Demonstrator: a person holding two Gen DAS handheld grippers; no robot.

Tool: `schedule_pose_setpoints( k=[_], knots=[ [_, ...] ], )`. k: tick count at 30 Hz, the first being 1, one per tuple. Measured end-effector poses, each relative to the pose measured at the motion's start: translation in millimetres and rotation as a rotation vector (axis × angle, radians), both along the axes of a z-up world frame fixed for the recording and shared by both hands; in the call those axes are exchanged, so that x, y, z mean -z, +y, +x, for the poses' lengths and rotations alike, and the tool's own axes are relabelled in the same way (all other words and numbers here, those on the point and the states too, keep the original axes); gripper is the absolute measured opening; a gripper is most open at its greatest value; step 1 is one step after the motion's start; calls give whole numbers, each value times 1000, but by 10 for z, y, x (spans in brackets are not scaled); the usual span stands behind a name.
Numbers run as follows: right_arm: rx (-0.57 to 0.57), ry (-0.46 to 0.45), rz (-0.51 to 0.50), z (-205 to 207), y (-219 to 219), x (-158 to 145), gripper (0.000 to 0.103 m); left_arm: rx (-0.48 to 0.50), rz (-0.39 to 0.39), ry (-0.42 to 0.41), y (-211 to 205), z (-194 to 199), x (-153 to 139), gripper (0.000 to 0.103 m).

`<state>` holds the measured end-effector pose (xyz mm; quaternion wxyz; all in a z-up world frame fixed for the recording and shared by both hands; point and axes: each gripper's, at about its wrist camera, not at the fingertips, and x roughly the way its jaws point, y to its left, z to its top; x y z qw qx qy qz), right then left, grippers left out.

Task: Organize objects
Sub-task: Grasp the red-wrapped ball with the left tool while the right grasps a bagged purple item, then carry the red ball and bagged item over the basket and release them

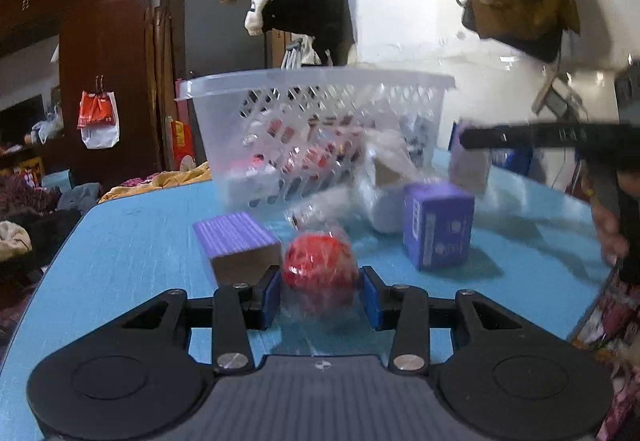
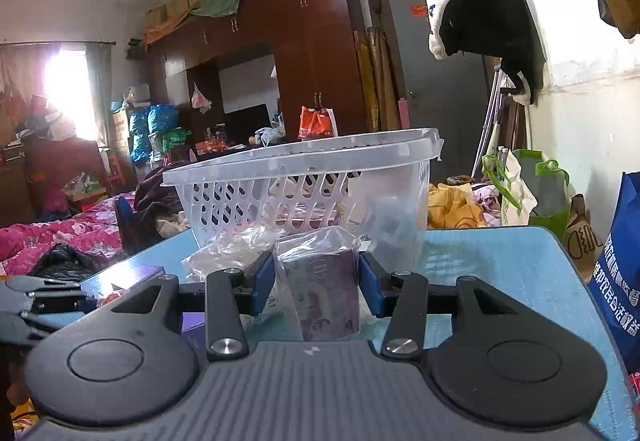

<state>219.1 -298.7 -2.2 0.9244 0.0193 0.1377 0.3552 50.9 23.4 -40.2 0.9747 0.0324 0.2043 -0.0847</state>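
A blue table [image 1: 132,241] carries everything, its far edge facing a cluttered bedroom. The biggest thing on it is a clear slotted basket [image 1: 316,129], standing upright toward the far edge with small packets blurred inside. In front of the basket, in the left wrist view, a purple box [image 1: 438,227] stands toward the table's right edge, with a pale wrapped lump just beside it on the basket side; the blur hides what that lump is. A ridged purple block [image 1: 238,241] lies nearer the left edge. Next to that block, a red ball in clear wrap [image 1: 320,273] sits between the blue pads of the left gripper [image 1: 320,295]; the jaws are drawn in narrow, both pads against the ball's sides, gripping it low over the table. The right gripper [image 2: 318,287] is equally narrow, its pads pressed on a purple pack in a clear bag [image 2: 324,289], held upright just in front of the basket's near wall. A crumpled clear bag [image 2: 228,253] lies against the basket's foot to the left of that pack. The right gripper's dark finger also shows at the right edge of the left wrist view
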Motion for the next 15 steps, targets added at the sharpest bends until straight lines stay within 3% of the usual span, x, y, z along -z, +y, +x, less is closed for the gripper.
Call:
schedule_pose_setpoints(
  k=[3, 8, 15],
  knots=[
    [0, -1, 1, -5, 0, 0, 50, -12, -10, -15, -27, -28, 30, 46],
    [3, -5, 3, -17, 0, 0, 50, -55, 33, -112, -142, -157, 22, 44],
    [8, -26, -9, -68, 10, -14, 49, -42, 4, -160, -138, -121, -94, 44]
  ],
)
